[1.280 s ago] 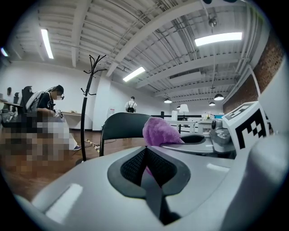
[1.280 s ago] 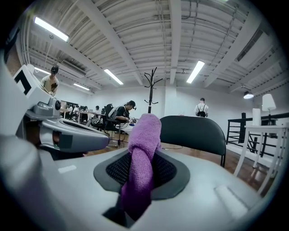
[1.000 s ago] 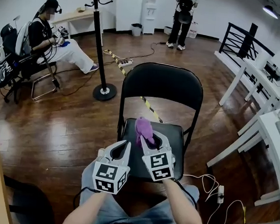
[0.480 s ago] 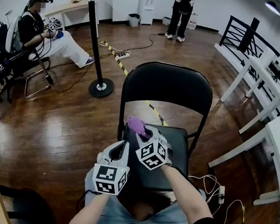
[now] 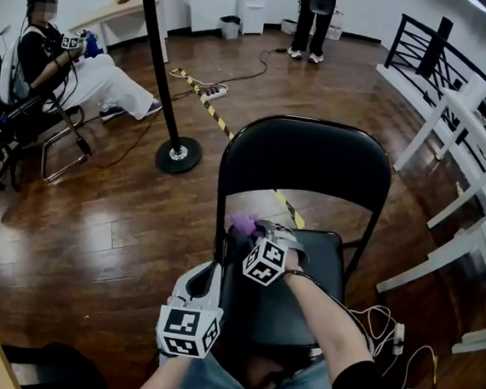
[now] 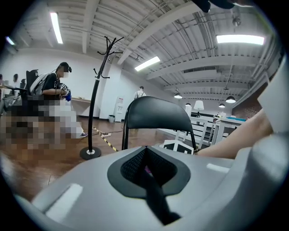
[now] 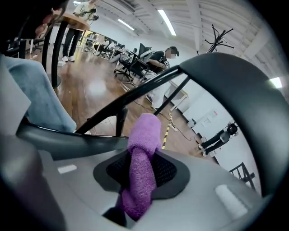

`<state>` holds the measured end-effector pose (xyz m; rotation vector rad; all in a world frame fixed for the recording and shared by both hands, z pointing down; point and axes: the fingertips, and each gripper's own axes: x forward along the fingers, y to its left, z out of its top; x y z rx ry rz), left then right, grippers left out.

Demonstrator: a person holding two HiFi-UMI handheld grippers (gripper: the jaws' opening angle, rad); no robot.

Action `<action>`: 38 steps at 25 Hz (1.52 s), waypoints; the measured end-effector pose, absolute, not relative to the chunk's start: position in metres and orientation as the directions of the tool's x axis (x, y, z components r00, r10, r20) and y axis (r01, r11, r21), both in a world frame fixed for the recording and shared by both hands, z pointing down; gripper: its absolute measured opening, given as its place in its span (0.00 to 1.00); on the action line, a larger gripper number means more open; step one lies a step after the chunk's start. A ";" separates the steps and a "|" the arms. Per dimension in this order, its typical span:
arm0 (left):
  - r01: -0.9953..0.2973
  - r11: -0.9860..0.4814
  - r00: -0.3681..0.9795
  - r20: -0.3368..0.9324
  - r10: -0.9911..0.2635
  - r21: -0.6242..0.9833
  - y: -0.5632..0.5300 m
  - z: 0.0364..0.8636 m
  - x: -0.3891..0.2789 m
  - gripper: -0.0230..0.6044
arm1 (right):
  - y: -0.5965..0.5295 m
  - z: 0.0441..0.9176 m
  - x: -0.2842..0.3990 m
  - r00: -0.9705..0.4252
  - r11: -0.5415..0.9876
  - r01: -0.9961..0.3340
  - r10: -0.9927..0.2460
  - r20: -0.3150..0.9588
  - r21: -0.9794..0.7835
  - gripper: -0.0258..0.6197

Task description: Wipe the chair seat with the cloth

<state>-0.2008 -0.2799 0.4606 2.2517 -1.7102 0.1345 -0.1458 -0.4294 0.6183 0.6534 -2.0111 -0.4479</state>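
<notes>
Two grippers in use. Left gripper (image 5: 208, 276) beside seat's left edge, jaws pressed together, empty. Right gripper (image 5: 265, 232) jaws clenched on purple cloth (image 5: 242, 224), at chair seat (image 5: 322, 261) rear-left corner. Risk: bunched cloth snags under backrest (image 5: 306, 157), pulls free.

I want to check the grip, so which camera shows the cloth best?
The right gripper view: the cloth fills its middle, clamped between the jaws. The head view shows only a small purple tuft past the right gripper. The left gripper view shows a barely visible purple speck.
</notes>
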 end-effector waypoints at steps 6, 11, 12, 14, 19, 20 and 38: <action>-0.958 -0.231 0.272 0.292 -0.917 0.168 -0.276 0.475 -0.209 0.04 | -0.446 0.646 -0.155 -0.369 0.806 -0.229 -0.591 0.718 0.546 0.18; -0.959 -0.237 0.273 0.292 -0.917 0.153 -0.266 0.472 -0.210 0.04 | -0.422 0.655 -0.150 -0.354 0.825 -0.227 -0.565 0.745 0.517 0.18; -0.958 -0.240 0.276 0.287 -0.917 0.155 -0.264 0.471 -0.208 0.04 | -0.416 0.655 -0.149 -0.354 0.826 -0.222 -0.564 0.746 0.518 0.18; -0.957 -0.243 0.280 0.278 -0.919 0.161 -0.257 0.469 -0.204 0.04 | -0.400 0.653 -0.147 -0.366 0.831 -0.207 -0.556 0.746 0.517 0.18; -0.958 -0.242 0.277 0.270 -0.922 0.156 -0.237 0.469 -0.197 0.04 | -0.344 0.648 -0.148 -0.420 0.853 -0.201 -0.520 0.744 0.482 0.18; -0.958 -0.240 0.276 0.268 -0.923 0.159 -0.234 0.470 -0.196 0.04 | -0.333 0.648 -0.147 -0.428 0.856 -0.203 -0.515 0.743 0.476 0.18; -0.953 -0.271 0.297 0.245 -0.923 0.135 -0.185 0.461 -0.163 0.04 | -0.133 0.641 -0.129 -0.555 0.891 -0.217 -0.449 0.700 0.400 0.18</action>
